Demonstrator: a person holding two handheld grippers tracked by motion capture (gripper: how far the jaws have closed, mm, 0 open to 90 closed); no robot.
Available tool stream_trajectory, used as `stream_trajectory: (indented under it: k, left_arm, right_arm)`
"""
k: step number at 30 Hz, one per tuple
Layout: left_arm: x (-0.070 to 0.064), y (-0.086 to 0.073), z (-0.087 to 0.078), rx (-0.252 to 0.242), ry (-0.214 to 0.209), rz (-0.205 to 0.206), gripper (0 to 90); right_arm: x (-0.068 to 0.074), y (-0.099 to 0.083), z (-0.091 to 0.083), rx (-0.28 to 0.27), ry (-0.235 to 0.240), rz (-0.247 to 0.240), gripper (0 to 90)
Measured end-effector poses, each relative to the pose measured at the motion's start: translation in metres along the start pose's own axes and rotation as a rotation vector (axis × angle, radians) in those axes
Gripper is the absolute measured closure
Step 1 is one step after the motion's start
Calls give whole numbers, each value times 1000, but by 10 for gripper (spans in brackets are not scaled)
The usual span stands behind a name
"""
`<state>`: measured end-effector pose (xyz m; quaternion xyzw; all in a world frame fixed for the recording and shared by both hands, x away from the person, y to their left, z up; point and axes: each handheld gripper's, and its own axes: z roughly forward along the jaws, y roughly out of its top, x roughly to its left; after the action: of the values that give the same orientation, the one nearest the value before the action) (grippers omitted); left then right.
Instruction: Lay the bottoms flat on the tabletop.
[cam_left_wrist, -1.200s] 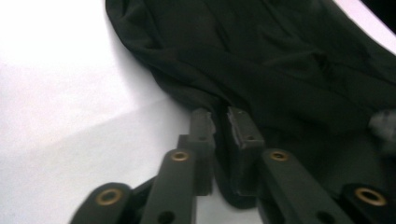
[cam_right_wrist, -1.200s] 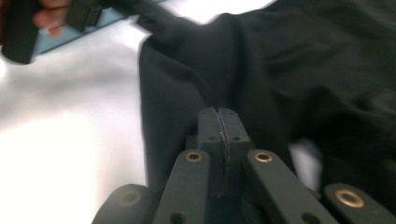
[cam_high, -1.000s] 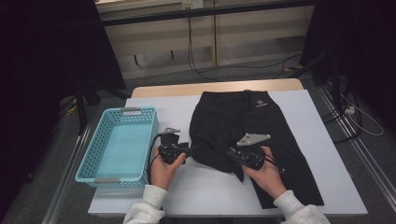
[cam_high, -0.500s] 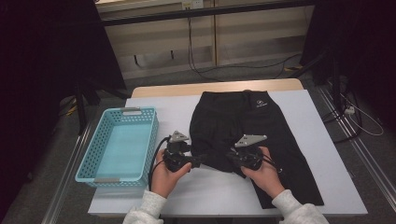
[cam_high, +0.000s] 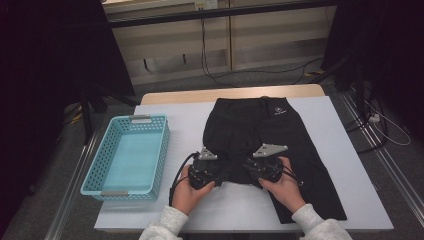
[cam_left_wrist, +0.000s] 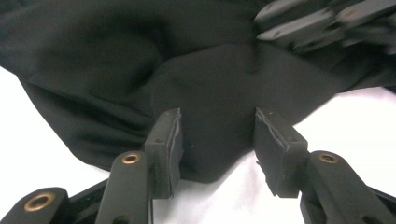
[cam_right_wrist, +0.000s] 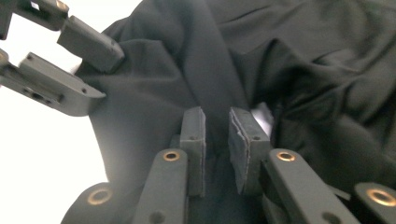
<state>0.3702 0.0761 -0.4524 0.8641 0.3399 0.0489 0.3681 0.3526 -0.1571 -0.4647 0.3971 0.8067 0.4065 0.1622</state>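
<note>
Since a second ago both hands slid inward along the black garment's (cam_high: 260, 130) near hem. Left gripper (cam_left_wrist: 217, 140) gapes wide over that edge, clamping nothing. Right gripper (cam_right_wrist: 217, 135) is narrowly parted astride a fold; bare tabletop (cam_high: 235, 202) lies nearer the person.

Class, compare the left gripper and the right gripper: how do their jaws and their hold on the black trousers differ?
The left gripper has its jaws wide apart over the hem of the black trousers; the right gripper has its jaws nearly together, with a fold of cloth between them. Whether that fold is pinched is unclear. Both have black padded jaws and meet at the same trouser leg.
</note>
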Motion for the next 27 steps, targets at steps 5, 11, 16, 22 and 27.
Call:
stream_trajectory:
  k: [5, 11, 16, 22, 27]
  left_arm:
    - [-2, 2, 3, 10, -6, -23, 625]
    - [-7, 5, 7, 39, -27, -30, 792]
    - [-3, 7, 6, 43, -47, -55, 858]
    - [3, 10, -6, 11, -81, -105, 874]
    - [7, 12, -18, -13, -104, -123, 880]
  right_arm:
    - [-2, -1, -11, -27, -19, 16, 699]
    - [-2, -2, -22, -56, -11, 34, 636]
    - [3, 0, -31, -70, -6, -4, 583]
    - [1, -1, -32, -77, -8, 8, 567]
    - [4, -3, -28, -55, 7, -1, 549]
